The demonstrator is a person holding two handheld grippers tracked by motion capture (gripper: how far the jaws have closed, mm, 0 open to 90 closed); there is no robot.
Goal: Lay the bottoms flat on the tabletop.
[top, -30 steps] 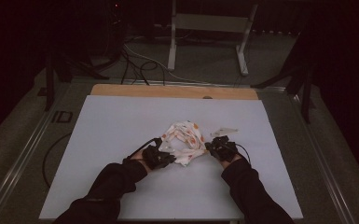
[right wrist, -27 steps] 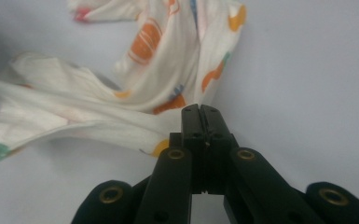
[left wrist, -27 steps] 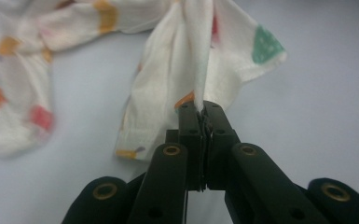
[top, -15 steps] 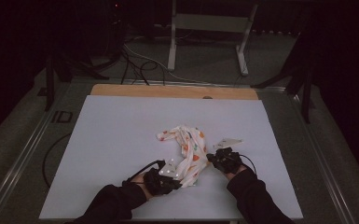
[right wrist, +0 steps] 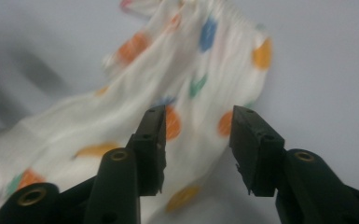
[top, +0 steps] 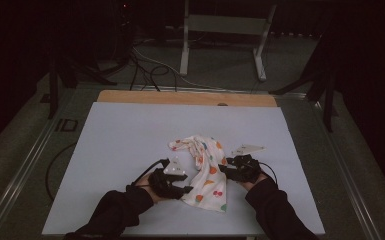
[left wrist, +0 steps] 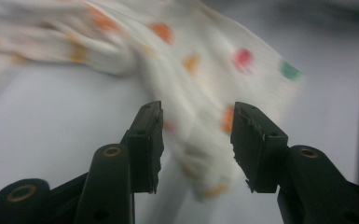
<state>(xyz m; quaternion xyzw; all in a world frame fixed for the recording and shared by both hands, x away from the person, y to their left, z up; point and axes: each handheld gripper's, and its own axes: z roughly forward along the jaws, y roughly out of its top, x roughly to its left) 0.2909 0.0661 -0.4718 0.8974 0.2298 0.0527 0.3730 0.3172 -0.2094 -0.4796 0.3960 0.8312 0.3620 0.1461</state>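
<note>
White cotton-like cloth printed with coloured fruit shapes (top: pixel 203 172) is lying crumpled on the pale grey table mat (top: pixel 120 145), between the two hand-held tools and toward the near edge. We are holding the left gripper (top: pixel 182 190) at its near-left hem and the right gripper (top: pixel 226 170) at its right side. In the left gripper view (left wrist: pixel 196 140) and the right gripper view (right wrist: pixel 196 144) both pairs of jaws are standing apart, fabric lying between and beyond them, nothing clamped. We are judging the cloth light, soft and limp; it will likely sag and bunch, so corners or hemmed edges offer the best hold.
</note>
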